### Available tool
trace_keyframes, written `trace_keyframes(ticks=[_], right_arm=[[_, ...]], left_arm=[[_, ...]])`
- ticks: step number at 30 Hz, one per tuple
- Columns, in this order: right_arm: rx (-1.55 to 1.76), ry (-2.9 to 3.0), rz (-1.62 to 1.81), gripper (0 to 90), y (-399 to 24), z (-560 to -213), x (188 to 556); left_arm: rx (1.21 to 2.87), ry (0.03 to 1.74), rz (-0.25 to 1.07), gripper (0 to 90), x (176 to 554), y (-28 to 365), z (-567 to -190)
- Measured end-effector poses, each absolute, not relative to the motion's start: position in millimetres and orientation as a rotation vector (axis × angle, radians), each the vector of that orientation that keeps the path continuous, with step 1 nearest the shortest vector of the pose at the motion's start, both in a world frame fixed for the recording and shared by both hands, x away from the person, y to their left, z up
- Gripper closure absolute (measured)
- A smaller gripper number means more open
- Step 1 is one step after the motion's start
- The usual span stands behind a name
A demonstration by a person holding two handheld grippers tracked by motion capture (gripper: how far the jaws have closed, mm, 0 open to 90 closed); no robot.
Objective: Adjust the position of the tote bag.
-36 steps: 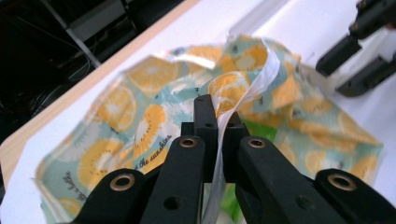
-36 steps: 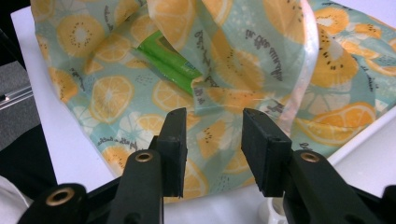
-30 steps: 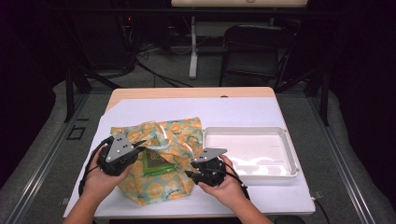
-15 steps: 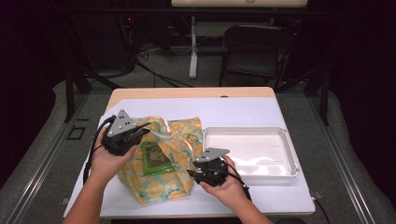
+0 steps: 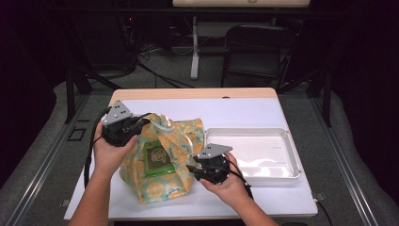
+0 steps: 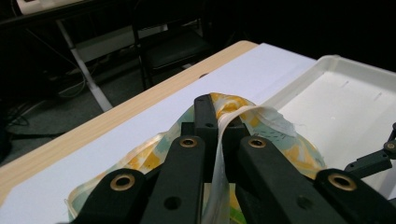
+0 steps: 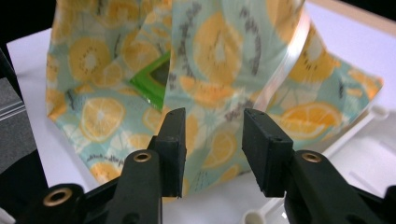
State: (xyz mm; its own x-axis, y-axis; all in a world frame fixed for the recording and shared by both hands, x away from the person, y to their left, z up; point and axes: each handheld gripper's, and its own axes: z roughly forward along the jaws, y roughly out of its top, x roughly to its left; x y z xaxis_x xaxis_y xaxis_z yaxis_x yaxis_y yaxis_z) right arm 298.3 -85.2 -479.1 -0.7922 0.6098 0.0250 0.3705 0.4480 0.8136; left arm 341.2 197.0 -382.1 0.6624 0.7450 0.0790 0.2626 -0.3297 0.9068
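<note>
Bag (image 5: pixel 162 162): pale teal ground printed with orange and yellow citrus slices and grey-seeded kiwi slices; a bright green square label (image 5: pixel 157 160) with a dark centre on its side; handle strap (image 6: pixel 243 116) off-white and translucent. Tray (image 5: pixel 287 141): plain white. Table (image 5: pixel 244 110): white top with a light wood edge. Left gripper (image 5: pixel 123 128) and right gripper (image 5: pixel 211 167): black jaws with brass-coloured rivets, each topped by a grey plate. Floor: grey.
</note>
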Motion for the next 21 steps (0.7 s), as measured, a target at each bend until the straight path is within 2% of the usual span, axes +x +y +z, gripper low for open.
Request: trace_keyframes(ticks=[15, 21], right_arm=[[0.696, 2.294, 1.252, 49.2, -42.9, -434.4, 322.4], [0.722, 2.276, 1.255, 48.2, -32.1, -427.0, 337.0]], left_arm=[[1.825, 0.834, 0.583, 90.0, 358.6, 215.0, -388.3], [1.792, 0.848, 0.571, 90.0, 361.5, 223.8, -387.9]])
